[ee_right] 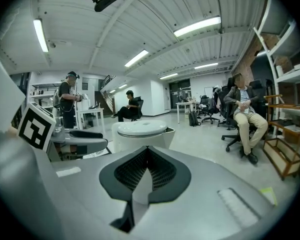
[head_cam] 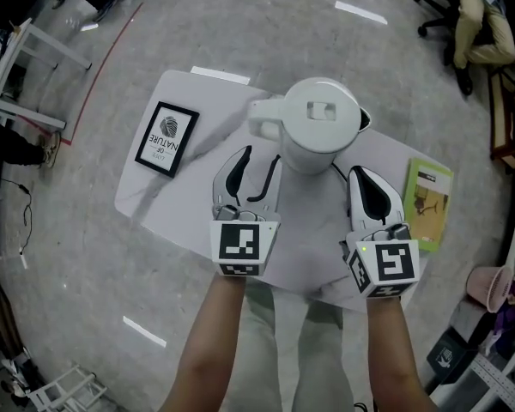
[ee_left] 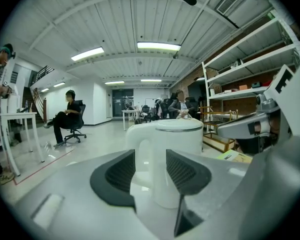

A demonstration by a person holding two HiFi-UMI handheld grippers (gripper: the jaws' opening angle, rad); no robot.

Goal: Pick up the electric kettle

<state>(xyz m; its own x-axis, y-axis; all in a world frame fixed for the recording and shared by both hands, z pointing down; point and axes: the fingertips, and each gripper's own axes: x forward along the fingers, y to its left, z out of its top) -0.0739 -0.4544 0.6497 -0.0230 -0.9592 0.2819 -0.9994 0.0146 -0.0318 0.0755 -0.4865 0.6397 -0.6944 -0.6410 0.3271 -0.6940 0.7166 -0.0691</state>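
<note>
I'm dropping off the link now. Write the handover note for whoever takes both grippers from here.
Left gripper: open and empty. The kettle's handle lines up with the gap just ahead of the jaws and is not yet gripped.
Right gripper: shut and empty, at the kettle's near right.
Kettle: upright on the white table, lid on, handle on its left side.
Done: the approach only.
Left to do: probably ease the left gripper forward round the handle, close, then lift.

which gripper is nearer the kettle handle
Left. The left gripper, open, points at the handle just ahead; the right gripper, shut, sits on the kettle's opposite, spout side.
</note>
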